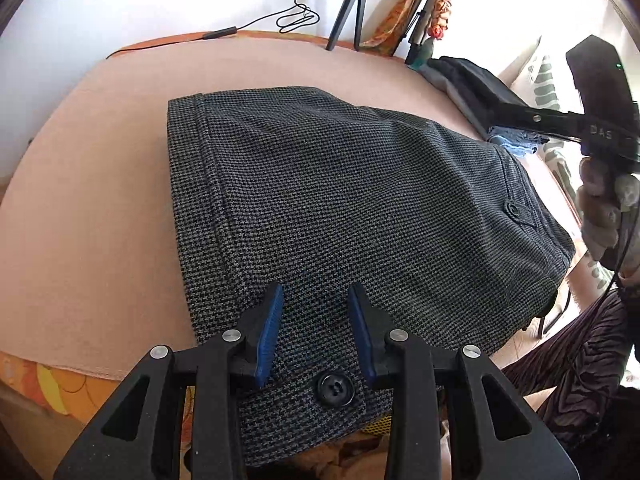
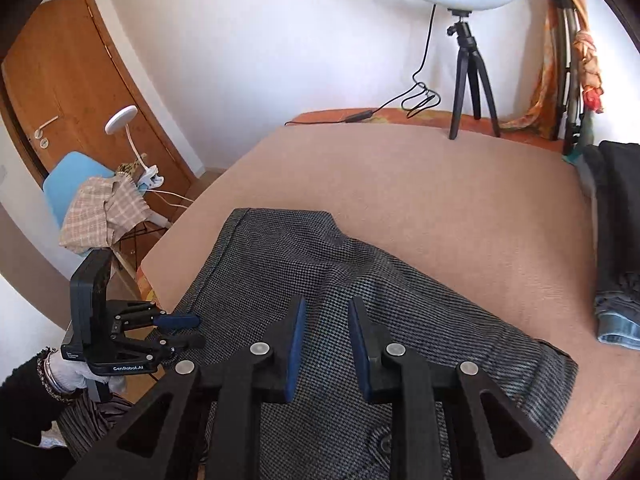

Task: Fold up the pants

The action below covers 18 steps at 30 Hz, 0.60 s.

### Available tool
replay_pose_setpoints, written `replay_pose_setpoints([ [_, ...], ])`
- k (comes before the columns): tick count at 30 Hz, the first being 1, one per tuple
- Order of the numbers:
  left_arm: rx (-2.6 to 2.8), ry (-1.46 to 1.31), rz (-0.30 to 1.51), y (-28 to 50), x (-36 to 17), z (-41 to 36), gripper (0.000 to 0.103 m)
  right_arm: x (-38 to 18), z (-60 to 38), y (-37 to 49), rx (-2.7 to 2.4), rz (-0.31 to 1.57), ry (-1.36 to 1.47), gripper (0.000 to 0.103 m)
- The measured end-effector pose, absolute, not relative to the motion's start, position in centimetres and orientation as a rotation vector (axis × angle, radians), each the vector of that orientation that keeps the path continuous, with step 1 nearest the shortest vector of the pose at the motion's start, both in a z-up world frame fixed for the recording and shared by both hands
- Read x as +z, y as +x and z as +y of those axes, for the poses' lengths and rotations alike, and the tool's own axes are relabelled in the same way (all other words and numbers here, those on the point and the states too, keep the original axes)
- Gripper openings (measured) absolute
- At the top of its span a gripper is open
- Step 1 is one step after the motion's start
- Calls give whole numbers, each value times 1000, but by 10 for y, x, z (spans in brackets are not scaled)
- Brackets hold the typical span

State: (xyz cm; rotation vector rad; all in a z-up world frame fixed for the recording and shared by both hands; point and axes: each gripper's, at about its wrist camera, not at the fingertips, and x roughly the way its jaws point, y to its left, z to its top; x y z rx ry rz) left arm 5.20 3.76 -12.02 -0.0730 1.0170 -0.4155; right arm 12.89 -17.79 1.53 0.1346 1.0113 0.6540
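Note:
Grey houndstooth pants (image 1: 340, 208) lie folded on a pink bed cover (image 1: 100, 200), with a black button (image 1: 335, 389) at the near edge. My left gripper (image 1: 316, 320) is open, its blue pads just above the near part of the pants, holding nothing. My right gripper (image 2: 326, 340) is open above the pants (image 2: 320, 280) and empty. The left gripper also shows in the right wrist view (image 2: 180, 332) at the bed's left edge. The right gripper's body shows at the far right of the left wrist view (image 1: 592, 120).
A ring light tripod (image 2: 468, 76) stands at the back of the bed cover (image 2: 440, 200). A stack of dark clothes and jeans (image 2: 616, 240) lies at the right. A blue chair with a checked cloth (image 2: 100, 216) and a door (image 2: 72, 92) are left of the bed.

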Motion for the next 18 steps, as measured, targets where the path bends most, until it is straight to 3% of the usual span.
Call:
replay_pose_setpoints([
  [9,-450,-26,1006,47,-119,42,28,-54,-140,157,636,1161,39,21],
  [18,-477,-64,874,82,-60,15,28,-27,-158,152,649,1077,133,24],
])
